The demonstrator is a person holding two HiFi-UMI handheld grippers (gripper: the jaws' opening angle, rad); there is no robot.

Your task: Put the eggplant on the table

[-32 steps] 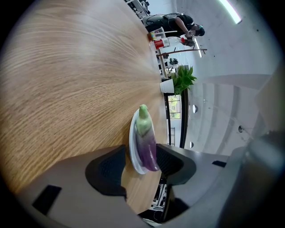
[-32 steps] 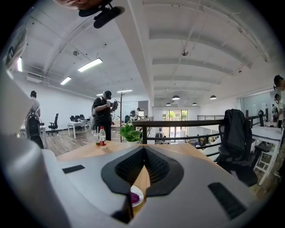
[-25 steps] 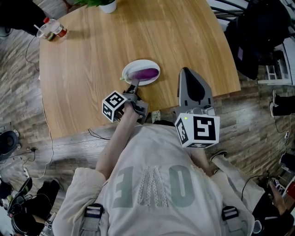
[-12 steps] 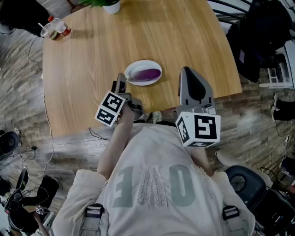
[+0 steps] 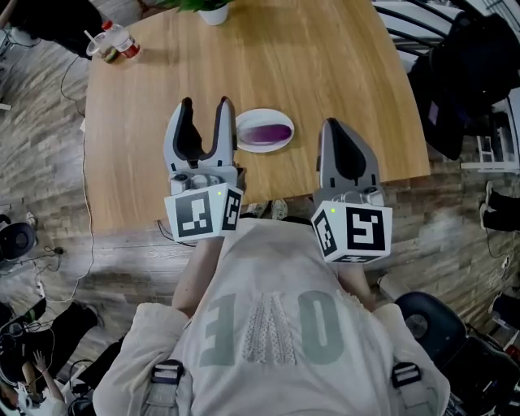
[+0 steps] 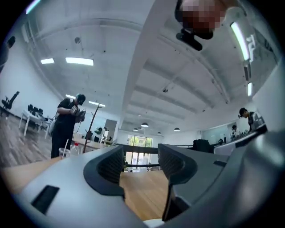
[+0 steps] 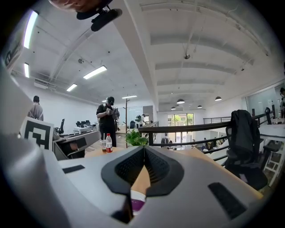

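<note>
My left claw (image 5: 205, 130) is spread wide with nothing between its jaws; its own view shows only bare wood through the gap. It hangs over the tabletop (image 5: 284, 65), just to the left of the plate (image 5: 244, 122). My right claw (image 5: 333, 134) is pinched fully together and carries nothing. It sits a little to the right of the plate, near the tabletop's front edge.

The eggplant (image 5: 266, 132) lies on that white plate between the two claws, its long side running left to right. I expect it to be light and fairly firm. Its skin looks smooth, so it will probably slip under a shallow pinch. I would take it across the middle of its body, jaws on the two long flanks, with moderate pressure so the flesh does not bruise. The plate seems shallow and loose, so a careless nudge on its rim could slide or tip it.

For room, the front edge is close behind the plate, so I would not set down there. Bare wood opens to the left and beyond the plate. The cup and bottle (image 5: 114, 41) and the plant pot (image 5: 213, 12) are well apart, at the far side.
</note>
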